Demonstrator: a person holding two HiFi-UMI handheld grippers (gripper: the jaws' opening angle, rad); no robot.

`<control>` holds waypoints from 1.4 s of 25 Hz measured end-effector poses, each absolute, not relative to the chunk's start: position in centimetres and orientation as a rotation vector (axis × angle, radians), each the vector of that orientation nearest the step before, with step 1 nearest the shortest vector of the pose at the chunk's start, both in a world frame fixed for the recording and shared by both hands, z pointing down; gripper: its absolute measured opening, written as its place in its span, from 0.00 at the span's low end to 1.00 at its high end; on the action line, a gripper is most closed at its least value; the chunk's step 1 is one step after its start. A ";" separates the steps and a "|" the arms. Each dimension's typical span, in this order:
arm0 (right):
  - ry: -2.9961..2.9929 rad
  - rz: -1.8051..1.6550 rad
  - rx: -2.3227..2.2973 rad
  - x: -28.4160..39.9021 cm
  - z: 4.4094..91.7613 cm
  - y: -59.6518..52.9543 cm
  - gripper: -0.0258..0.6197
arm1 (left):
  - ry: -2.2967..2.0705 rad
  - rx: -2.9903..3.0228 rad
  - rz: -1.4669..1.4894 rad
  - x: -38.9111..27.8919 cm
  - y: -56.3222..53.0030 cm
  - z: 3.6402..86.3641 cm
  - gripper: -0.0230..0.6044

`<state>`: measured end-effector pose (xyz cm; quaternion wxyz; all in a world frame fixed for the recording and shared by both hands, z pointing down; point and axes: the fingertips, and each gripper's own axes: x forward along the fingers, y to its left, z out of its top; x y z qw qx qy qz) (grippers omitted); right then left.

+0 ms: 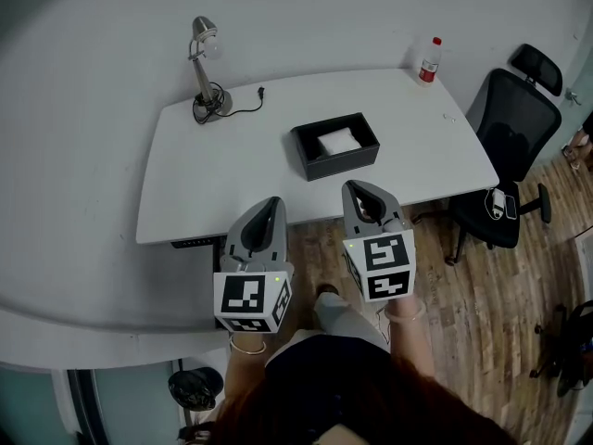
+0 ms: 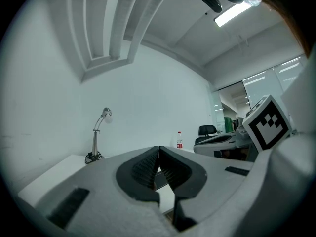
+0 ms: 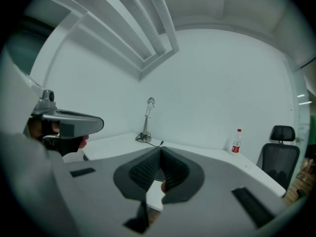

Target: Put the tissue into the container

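A person in dark clothing [image 1: 324, 387] stands at the near edge of a white desk [image 1: 204, 184] with rounded corners and holds a grey two-jaw gripper in each hand. The left gripper [image 1: 269, 204] and the right gripper [image 1: 356, 189] point side by side toward the desk. Each carries a white cube with black square markers at its back end.

In the left gripper view, the jaws are pressed together. Their ribbed black pads [image 2: 144, 168] meet along a thin line with nothing between them. The right gripper view shows the same thing: the dark pads [image 3: 144, 171] are clenched tip to tip and hold nothing.

A black rectangular container [image 1: 306, 158] with an open top sits near the middle of the desk, beyond the right gripper's tips and apart from both grippers. A white tissue [image 1: 338, 141] lies inside it.

A silver desk lamp [image 1: 206, 72] stands at the far left corner, its black cable trailing beside it. A small clear bottle with a red cap and label [image 1: 428, 60] stands at the far right corner. A black office chair [image 1: 510, 128] sits at the desk's right end on a wooden floor [image 1: 482, 304].
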<state>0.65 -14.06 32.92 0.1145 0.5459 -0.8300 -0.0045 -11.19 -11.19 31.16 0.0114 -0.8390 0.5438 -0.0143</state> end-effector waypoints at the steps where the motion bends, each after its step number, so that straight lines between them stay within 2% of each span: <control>1: -2.444 -0.026 1.605 0.6 32.7 -13.6 0.07 | 1.693 -2.615 -0.040 -11.3 -10.8 31.1 0.08; 20: -2.586 -0.168 1.720 0.1 29.6 -4.5 0.07 | 1.610 -2.624 0.009 -11.1 -4.2 30.4 0.08; 35: -2.566 -0.192 1.754 2.5 28.9 -2.2 0.07 | 1.586 -2.629 0.043 -8.5 -2.5 29.8 0.08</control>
